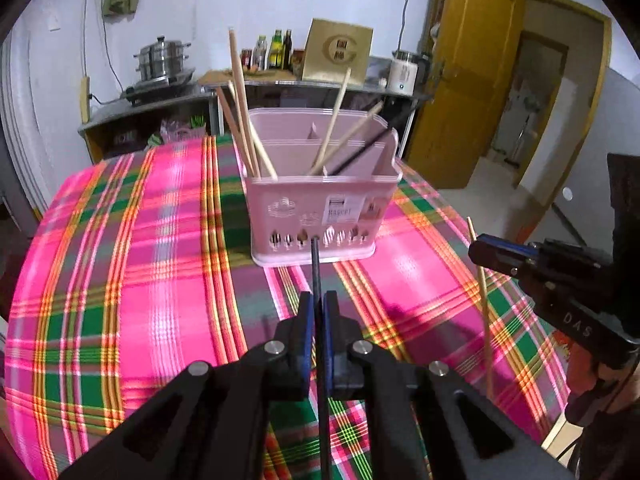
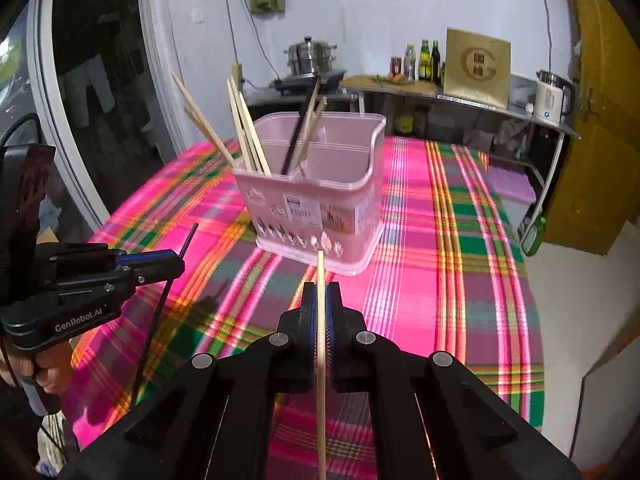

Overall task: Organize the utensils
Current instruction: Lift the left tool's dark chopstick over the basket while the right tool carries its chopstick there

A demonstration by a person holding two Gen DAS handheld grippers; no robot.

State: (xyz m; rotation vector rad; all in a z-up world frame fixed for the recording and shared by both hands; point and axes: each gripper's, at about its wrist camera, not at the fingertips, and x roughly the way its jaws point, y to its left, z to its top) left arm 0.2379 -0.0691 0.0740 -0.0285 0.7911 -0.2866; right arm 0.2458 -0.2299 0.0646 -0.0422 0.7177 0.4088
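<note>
A pink utensil basket (image 1: 320,204) (image 2: 320,208) stands on the plaid tablecloth (image 1: 152,264) (image 2: 436,248), holding several wooden chopsticks (image 1: 240,112) (image 2: 244,124) and a black one (image 1: 372,140) (image 2: 298,128) in its compartments. My left gripper (image 1: 319,300) is shut on a black chopstick (image 1: 316,264), which runs upright between the blue pads, its tip in front of the basket. My right gripper (image 2: 320,292) is shut on a wooden chopstick (image 2: 320,272). Each gripper shows in the other's view, the right gripper (image 1: 486,254) with its wooden stick (image 1: 484,312), the left gripper (image 2: 176,266) with its black stick (image 2: 160,304).
Behind the table a metal counter (image 1: 168,100) carries a steel steamer pot (image 1: 162,58) (image 2: 310,56), bottles (image 1: 278,50) (image 2: 424,60), a gold box (image 1: 338,50) (image 2: 478,66) and a white kettle (image 2: 552,96). A yellow door (image 1: 460,92) stands at the right. A hand (image 2: 44,376) grips the left tool.
</note>
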